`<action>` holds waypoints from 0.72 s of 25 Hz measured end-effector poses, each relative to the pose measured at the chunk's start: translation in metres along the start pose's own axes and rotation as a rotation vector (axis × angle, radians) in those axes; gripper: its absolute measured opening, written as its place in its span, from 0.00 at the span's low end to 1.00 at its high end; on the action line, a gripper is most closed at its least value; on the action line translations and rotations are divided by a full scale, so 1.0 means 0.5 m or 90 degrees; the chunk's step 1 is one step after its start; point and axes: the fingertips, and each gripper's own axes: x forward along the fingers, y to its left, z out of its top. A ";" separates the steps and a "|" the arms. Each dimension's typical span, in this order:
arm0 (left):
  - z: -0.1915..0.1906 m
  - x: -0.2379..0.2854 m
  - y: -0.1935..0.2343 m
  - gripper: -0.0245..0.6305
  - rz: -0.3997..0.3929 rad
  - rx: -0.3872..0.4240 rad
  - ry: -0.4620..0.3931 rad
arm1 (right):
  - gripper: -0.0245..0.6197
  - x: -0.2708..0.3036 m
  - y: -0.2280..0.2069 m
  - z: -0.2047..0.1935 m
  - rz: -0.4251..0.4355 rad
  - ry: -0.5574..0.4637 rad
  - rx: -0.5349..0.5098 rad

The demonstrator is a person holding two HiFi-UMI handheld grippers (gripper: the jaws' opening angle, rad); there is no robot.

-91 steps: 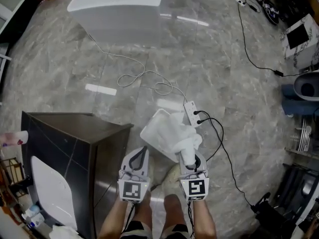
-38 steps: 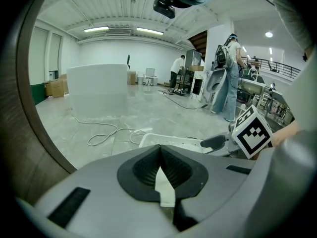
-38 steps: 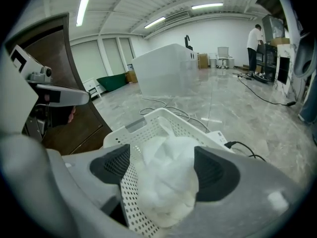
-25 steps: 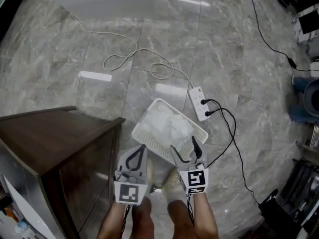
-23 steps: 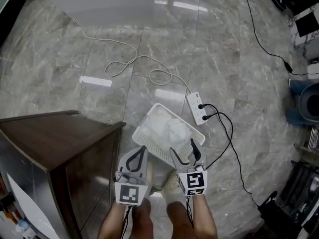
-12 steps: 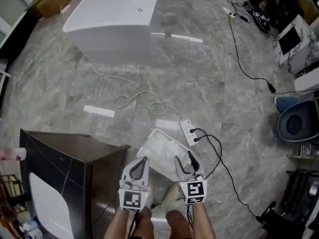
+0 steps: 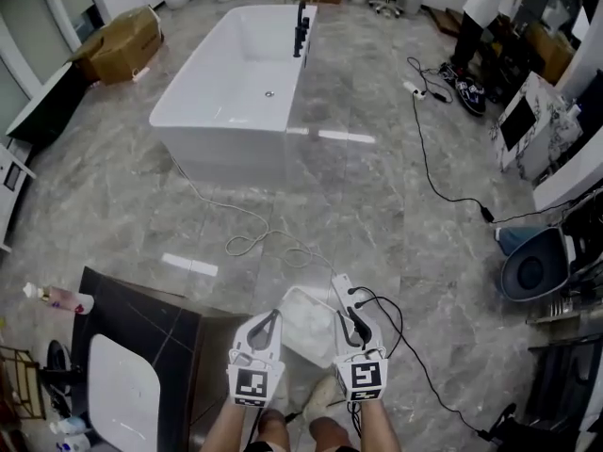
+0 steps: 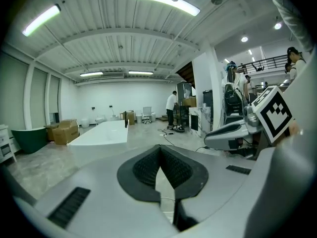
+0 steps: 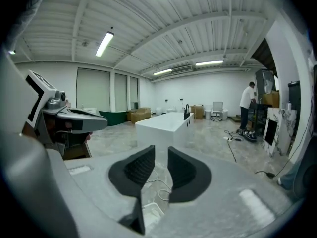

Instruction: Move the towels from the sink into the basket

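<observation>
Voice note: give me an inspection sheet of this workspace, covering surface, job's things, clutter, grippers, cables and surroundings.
Surface: grey marbled floor; dark vanity at lower left.
Job's things: white basket on the floor with white towels in it; white sink in the vanity, no towel visible in it.
Clutter: pink bottle beside the vanity.
Grippers: left gripper shut, nothing in it; right gripper jaws slightly apart, have just been closing, nothing between them.
Cables: white cable looping to a power strip by the basket; black cable across the floor at right.
Surroundings: white bathtub, cardboard box, person in the far corner.
</observation>
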 end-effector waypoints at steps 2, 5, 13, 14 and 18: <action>0.047 -0.052 0.001 0.05 0.002 0.000 0.000 | 0.14 -0.045 0.018 0.059 -0.005 -0.006 -0.009; 0.122 -0.127 0.003 0.05 0.007 0.004 -0.013 | 0.06 -0.113 0.039 0.153 -0.019 -0.026 -0.018; 0.265 -0.253 -0.010 0.05 0.017 0.012 -0.042 | 0.04 -0.253 0.072 0.304 -0.029 -0.069 -0.028; 0.278 -0.266 -0.010 0.05 0.020 0.013 -0.046 | 0.04 -0.267 0.078 0.318 -0.027 -0.074 -0.030; 0.317 -0.318 -0.017 0.05 0.031 0.018 -0.055 | 0.04 -0.322 0.099 0.356 -0.021 -0.089 -0.039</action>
